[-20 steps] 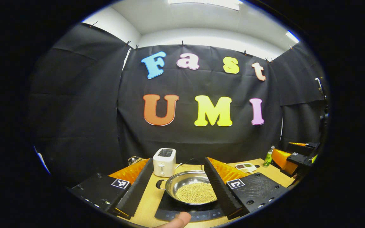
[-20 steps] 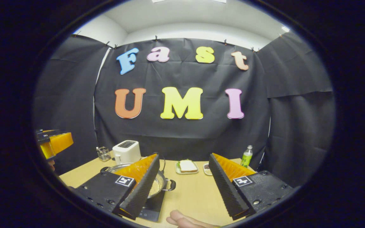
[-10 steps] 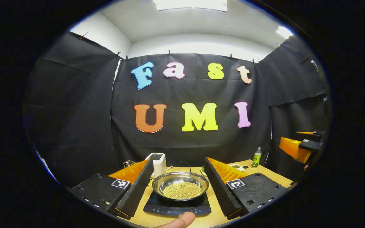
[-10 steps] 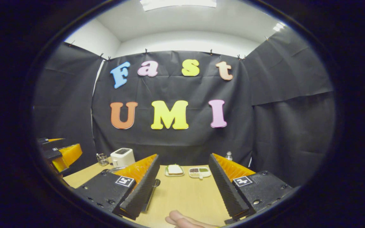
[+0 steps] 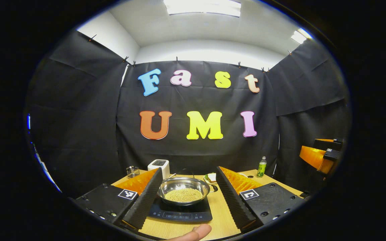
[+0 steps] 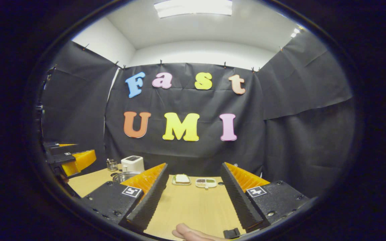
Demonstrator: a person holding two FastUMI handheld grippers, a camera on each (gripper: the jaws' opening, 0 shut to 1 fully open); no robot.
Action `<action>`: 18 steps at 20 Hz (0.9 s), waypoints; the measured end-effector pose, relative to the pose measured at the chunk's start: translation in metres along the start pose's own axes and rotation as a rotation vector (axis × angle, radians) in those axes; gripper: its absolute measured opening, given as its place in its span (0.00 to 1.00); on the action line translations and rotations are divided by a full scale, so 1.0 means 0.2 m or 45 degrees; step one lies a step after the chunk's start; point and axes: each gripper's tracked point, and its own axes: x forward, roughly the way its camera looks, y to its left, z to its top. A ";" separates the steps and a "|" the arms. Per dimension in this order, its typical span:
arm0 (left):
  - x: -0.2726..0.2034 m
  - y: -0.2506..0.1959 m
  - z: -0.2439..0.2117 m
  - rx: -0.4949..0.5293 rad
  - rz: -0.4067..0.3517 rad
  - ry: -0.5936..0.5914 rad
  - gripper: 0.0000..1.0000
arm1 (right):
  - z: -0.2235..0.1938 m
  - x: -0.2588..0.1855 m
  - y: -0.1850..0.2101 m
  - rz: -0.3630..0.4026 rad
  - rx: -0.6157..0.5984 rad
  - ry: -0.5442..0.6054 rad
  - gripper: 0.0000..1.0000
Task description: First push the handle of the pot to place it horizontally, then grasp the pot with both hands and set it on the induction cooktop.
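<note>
Pot (image 5: 183, 191), shiny steel and full of pale beans, sits on our induction cooktop (image 5: 179, 211); both fingers pairs spread wide, holding nothing. Toaster (image 5: 158, 166) behind, green bottle (image 5: 262, 166) farther right on the surface (image 5: 218, 221).

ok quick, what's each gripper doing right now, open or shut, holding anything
Left gripper: open, holding nothing; the pot sits on the induction cooktop ahead of it.
Right gripper: open, holding nothing, above the table.
</note>
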 end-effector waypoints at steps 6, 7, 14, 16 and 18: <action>-0.02 0.02 -0.03 0.009 -0.007 0.008 0.95 | -0.04 -0.03 0.04 0.034 0.034 0.003 0.96; -0.02 0.02 -0.04 0.006 -0.014 0.009 0.95 | -0.03 -0.03 0.03 0.027 0.032 -0.007 0.96; -0.03 0.03 -0.07 0.045 -0.020 0.021 0.95 | -0.06 -0.03 0.04 0.025 0.062 -0.015 0.96; -0.02 0.01 -0.08 0.046 -0.034 0.032 0.95 | -0.06 -0.02 0.02 0.018 0.070 -0.012 0.96; -0.02 -0.01 -0.09 0.042 -0.056 0.039 0.95 | -0.08 -0.01 0.01 0.013 0.065 0.000 0.96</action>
